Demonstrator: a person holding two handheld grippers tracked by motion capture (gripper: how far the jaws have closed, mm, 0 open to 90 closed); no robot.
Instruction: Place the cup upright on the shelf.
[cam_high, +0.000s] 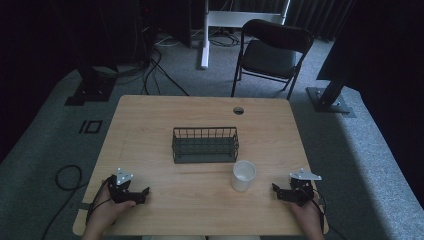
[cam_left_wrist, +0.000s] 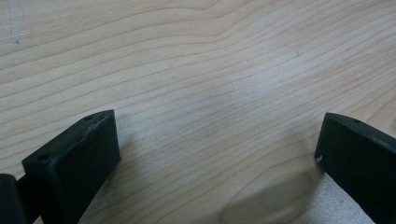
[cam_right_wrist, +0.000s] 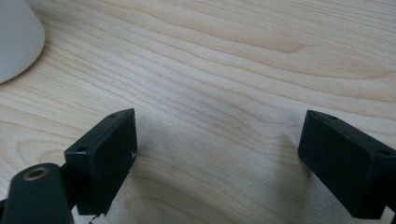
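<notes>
The wooden table (cam_high: 150, 125) carries a dark wire basket (cam_high: 205, 144) at its centre, long side facing the person. A white cup (cam_high: 244, 175) stands upright just off the basket's near right corner, nearest the right gripper (cam_high: 285, 192). That gripper rests by the near right edge, jaws wide apart over bare wood. The left gripper (cam_high: 137, 194) sits near the near left corner, jaws spread, holding nothing.
</notes>
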